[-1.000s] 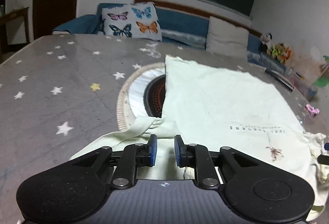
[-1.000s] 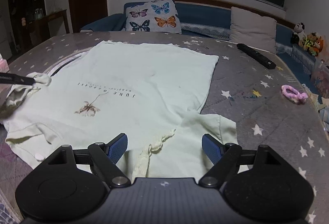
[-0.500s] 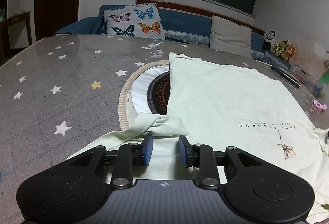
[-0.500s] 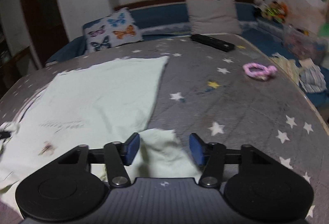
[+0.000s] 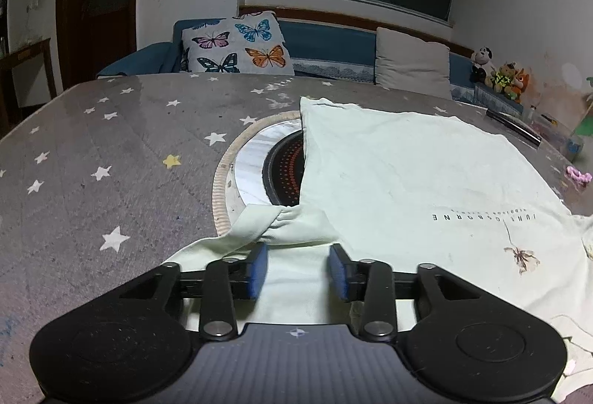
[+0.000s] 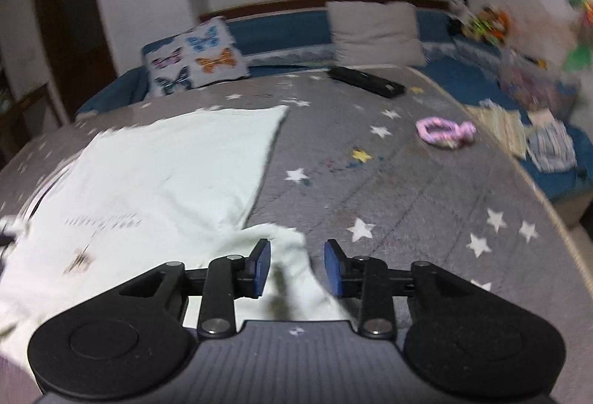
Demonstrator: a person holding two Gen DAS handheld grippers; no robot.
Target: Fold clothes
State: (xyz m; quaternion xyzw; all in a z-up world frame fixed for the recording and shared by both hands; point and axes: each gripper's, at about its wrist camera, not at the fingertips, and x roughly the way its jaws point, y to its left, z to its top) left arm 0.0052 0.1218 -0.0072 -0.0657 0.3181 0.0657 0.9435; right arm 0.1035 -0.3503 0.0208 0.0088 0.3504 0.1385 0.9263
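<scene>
A pale green T-shirt (image 5: pixel 407 181) with dark lettering and a small flower print lies spread on the grey star-patterned tablecloth (image 5: pixel 111 152). My left gripper (image 5: pixel 298 270) is open, its blue pads either side of the shirt's left sleeve (image 5: pixel 281 229), low over the cloth. In the right wrist view the shirt (image 6: pixel 166 178) lies to the left. My right gripper (image 6: pixel 296 268) is open over the right sleeve (image 6: pixel 285 255), the cloth lying between the pads. The right view is motion-blurred.
A round cooktop inset (image 5: pixel 259 166) shows beside the shirt's left edge. A pink hair tie (image 6: pixel 444 133) and a black remote (image 6: pixel 365 81) lie on the table to the right. A sofa with a butterfly cushion (image 5: pixel 237 48) stands behind. The table's edge (image 6: pixel 548 204) curves at right.
My left gripper's jaws have opened wider at the left sleeve. My right gripper has swung right to the right sleeve and its jaws have narrowed.
</scene>
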